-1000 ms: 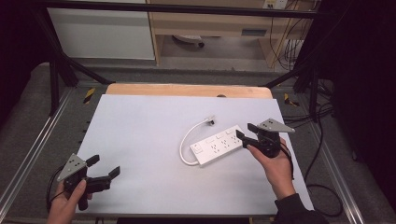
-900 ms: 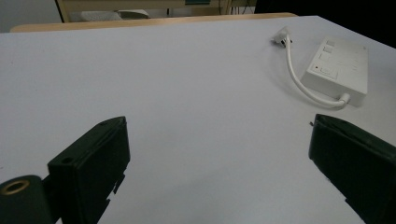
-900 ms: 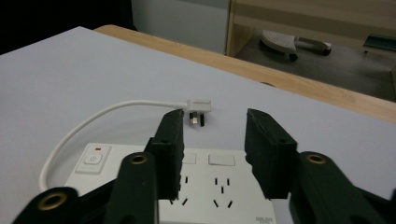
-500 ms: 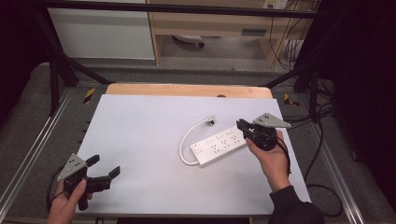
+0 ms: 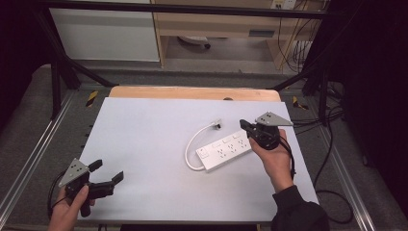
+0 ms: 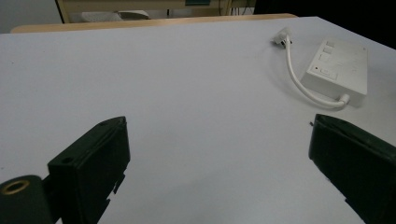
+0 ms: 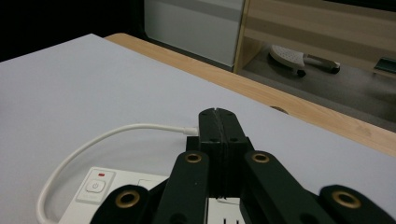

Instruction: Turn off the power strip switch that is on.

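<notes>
A white power strip point(image 5: 223, 151) lies right of the table's middle, and its short white cable point(image 5: 192, 142) loops round to a plug point(image 5: 217, 124) just behind it. My right gripper point(image 5: 243, 125) hovers over the strip's far right end. Its jaws have just been closing and now meet, shut, with nothing between them. In the right gripper view the right gripper point(image 7: 218, 112) has its jaws pressed together above the strip point(image 7: 116, 191). My left gripper point(image 5: 107, 170) rests open at the near left corner. In the left gripper view its jaws stand wide apart, with the strip point(image 6: 338, 70) far off.
The grey table top ends at a wooden strip point(image 5: 192, 92) along the back. Metal rails run on both sides, and loose cables point(image 5: 312, 125) lie on the floor to the right. A white cabinet point(image 5: 106, 33) stands behind.
The right gripper's jaws have closed together, and it has shifted slightly left and away over the strip's end. The left gripper has stayed where it was.
</notes>
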Motion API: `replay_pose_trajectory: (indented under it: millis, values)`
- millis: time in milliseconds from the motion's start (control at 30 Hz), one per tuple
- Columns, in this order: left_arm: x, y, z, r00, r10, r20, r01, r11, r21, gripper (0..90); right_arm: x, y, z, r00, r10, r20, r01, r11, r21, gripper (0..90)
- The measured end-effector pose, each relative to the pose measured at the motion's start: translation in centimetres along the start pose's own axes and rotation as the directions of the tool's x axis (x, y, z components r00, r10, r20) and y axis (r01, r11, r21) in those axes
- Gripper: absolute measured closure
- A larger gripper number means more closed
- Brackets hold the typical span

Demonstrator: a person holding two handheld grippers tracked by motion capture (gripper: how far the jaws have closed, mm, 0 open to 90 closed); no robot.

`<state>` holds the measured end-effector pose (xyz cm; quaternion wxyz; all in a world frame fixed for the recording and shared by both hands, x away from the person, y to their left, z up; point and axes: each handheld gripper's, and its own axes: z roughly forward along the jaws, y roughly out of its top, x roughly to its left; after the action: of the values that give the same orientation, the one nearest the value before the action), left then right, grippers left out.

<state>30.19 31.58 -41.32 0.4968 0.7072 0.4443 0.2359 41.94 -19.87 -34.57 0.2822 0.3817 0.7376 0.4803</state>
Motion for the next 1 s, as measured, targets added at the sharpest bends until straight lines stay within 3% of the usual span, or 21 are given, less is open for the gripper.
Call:
replay_pose_trajectory:
  millis: [1000]
  values:
    - [0.0,0.0,0.0,1.0000,0.003,-0.003,-0.003,1.0000,-0.001,5.2,0.8,-0.8,3.6,0.9994,0.002,-0.033,0.001,0.996,0.086,90.0]
